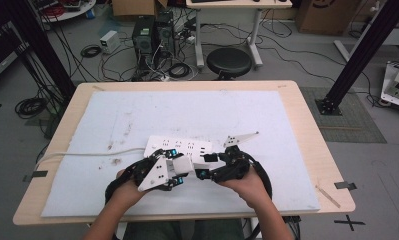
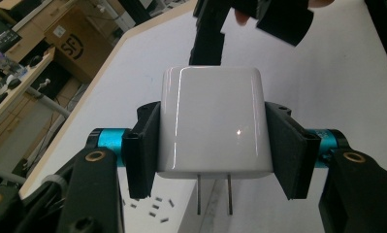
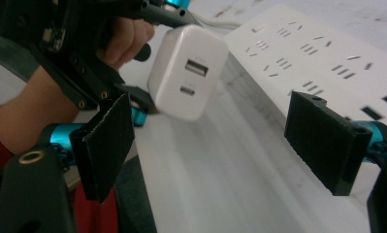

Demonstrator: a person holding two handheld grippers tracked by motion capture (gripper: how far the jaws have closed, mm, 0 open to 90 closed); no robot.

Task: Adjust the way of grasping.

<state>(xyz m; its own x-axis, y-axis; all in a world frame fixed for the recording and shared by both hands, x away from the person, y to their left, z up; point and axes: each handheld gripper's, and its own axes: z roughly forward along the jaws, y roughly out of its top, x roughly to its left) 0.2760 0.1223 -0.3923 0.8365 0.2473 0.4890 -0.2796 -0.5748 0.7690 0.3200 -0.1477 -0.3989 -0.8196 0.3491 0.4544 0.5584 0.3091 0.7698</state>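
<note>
While my left gripper (image 2: 213, 141) pinches the glossy white square charger block (image 2: 213, 126) by its sides, its two metal prongs (image 2: 214, 193) point toward the white plastic power strip (image 3: 327, 58), which lies just beyond and below. My right gripper (image 3: 220, 145) hangs spread with nothing in it, close alongside. Everything sits on a scuffed white mat (image 1: 137, 115) over the wooden table (image 1: 307, 100); cables and computer towers (image 1: 152, 35) clutter the floor behind.

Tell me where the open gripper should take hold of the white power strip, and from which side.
Judging by shape: take the power strip across its narrow width, at the near end away from the cord, coming from above. The right gripper stands open wide; the left gripper already clamps the charger.
</note>
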